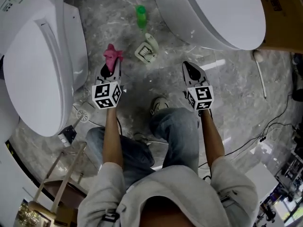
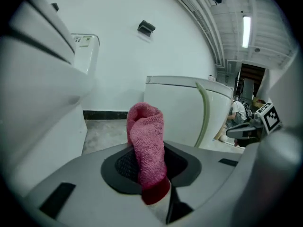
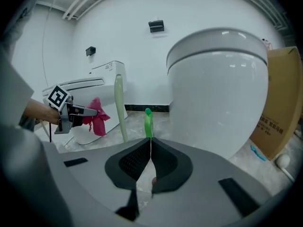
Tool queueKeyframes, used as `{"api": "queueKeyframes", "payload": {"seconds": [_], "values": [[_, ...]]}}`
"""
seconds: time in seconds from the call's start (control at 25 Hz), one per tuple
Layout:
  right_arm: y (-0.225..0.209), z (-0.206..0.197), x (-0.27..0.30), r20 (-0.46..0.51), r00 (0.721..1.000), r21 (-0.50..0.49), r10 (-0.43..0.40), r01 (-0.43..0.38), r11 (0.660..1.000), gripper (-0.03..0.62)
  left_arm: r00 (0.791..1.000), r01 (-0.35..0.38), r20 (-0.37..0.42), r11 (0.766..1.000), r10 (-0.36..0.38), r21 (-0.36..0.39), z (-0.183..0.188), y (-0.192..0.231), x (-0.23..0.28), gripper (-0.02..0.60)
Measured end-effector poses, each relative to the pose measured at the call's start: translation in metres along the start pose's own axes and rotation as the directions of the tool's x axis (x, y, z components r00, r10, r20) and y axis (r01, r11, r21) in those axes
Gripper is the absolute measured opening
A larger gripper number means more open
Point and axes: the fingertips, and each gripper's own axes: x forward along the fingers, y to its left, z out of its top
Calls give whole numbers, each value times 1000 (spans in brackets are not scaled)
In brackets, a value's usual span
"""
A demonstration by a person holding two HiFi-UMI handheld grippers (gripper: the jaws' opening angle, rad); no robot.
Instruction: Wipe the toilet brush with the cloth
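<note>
Pink cloth (image 2: 147,145) fills left tool (image 1: 111,69); right tool (image 3: 150,150) closed.

Left forearm (image 1: 111,136) and right forearm (image 1: 214,138) reach forward and down, roughly parallel, well apart. Left gripper (image 1: 110,71): jaws clamped on a pink cloth (image 1: 112,56) that sticks out past the tips. Right gripper (image 1: 190,69), about level with it: jaws pressed together, nothing between.

Head view looks steeply down; both tongs views share the cloth (image 3: 96,116).
</note>
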Motion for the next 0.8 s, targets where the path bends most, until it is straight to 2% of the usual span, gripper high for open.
{"api": "queueKeyframes", "payload": {"seconds": [0.2,0.4,0.6,0.8], "values": [[-10,56,-43,-17,999,6,-46,46,999,32,1000,-4,-18,999,3,-32,51,-7,-40,110],[-6,126,-78,-10,998,29,-63,63,998,32,998,24,-62,999,-25,-21,103,-26,-79,110],[5,199,-123,-20,999,39,-48,49,998,32,997,20,-74,999,-23,-41,179,-50,-126,110],[10,282,-176,-12,998,6,-59,59,998,32,998,17,-59,998,-21,-58,261,-79,-178,110]]}}
